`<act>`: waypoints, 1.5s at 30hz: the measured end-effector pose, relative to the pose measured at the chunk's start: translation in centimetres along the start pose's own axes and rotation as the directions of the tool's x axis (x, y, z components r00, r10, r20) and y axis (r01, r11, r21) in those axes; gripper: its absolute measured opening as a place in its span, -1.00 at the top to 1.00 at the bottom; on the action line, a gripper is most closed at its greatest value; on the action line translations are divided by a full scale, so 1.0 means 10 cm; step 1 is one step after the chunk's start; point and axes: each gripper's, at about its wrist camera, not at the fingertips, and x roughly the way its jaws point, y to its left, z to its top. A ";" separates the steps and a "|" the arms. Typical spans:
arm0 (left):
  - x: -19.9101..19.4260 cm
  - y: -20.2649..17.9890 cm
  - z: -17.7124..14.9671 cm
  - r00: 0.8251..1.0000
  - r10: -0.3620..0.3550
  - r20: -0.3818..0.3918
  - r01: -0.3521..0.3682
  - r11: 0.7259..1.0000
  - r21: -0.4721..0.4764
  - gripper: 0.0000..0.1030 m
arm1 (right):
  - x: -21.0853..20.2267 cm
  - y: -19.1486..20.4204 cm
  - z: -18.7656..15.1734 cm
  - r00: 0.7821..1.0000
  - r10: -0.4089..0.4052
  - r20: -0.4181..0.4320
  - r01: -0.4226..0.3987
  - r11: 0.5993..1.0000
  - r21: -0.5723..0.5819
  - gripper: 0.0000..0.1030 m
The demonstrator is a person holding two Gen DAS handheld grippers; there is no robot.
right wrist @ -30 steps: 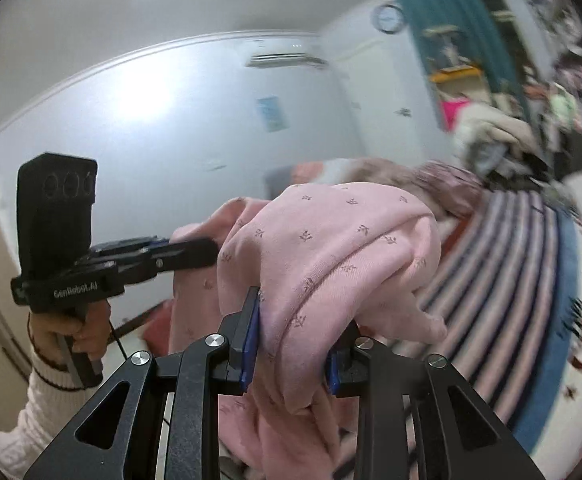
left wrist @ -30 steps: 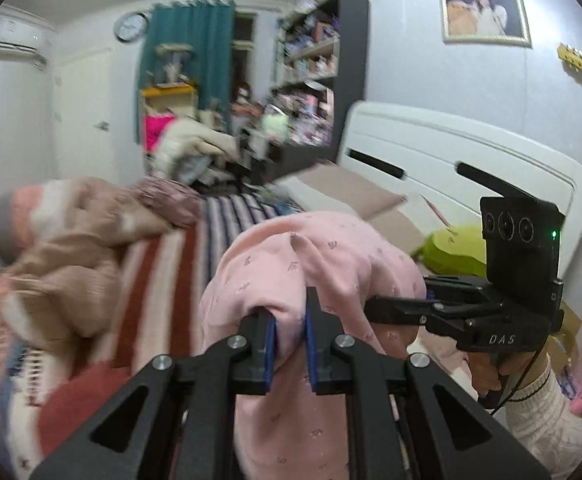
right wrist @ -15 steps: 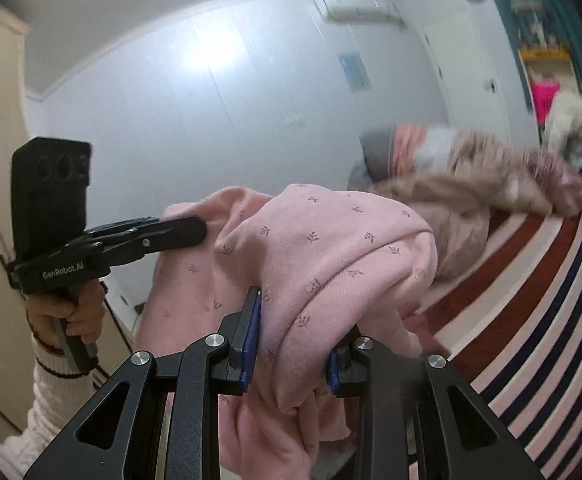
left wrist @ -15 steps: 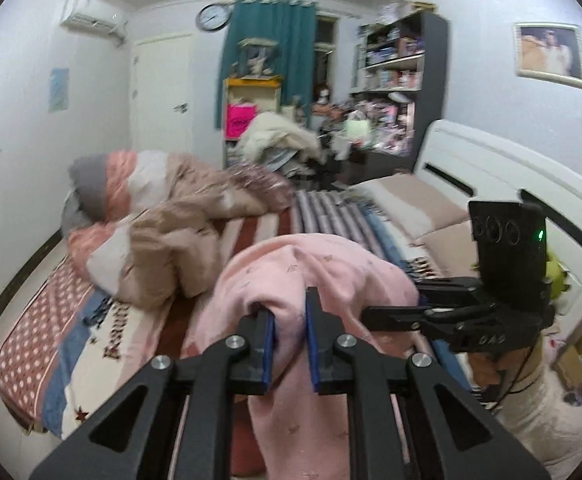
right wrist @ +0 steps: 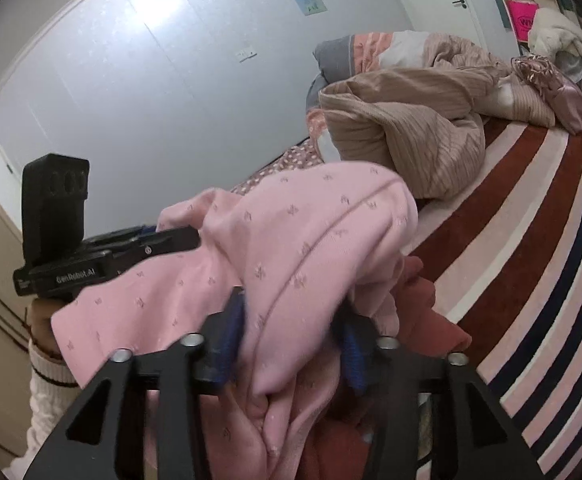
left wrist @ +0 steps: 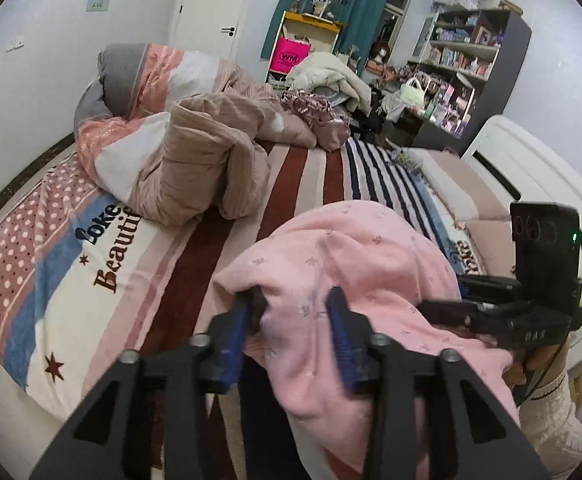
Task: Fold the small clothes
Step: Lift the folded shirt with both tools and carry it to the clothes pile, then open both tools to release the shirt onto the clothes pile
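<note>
Both grippers, left gripper and right gripper, are opening their jaws, pads parting from the pink garment bunched between them, just above the striped bed cover. Folding seems barely underway: it looks bunched, with flattening and folding left.

**Open stripes ahead, bedding heap behind**

The striped bed cover lies bare ahead of the pink printed cotton garment. Beyond it, the crumpled beige ribbed quilt blocks the far left side. The white headboard closes the right.
</note>
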 end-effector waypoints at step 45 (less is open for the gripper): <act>-1.13 -0.68 -0.66 0.957 0.023 0.288 -0.054 0.994 0.099 -0.63 | -0.82 0.47 -0.69 0.980 -0.114 0.161 0.133 0.985 -0.112 -0.28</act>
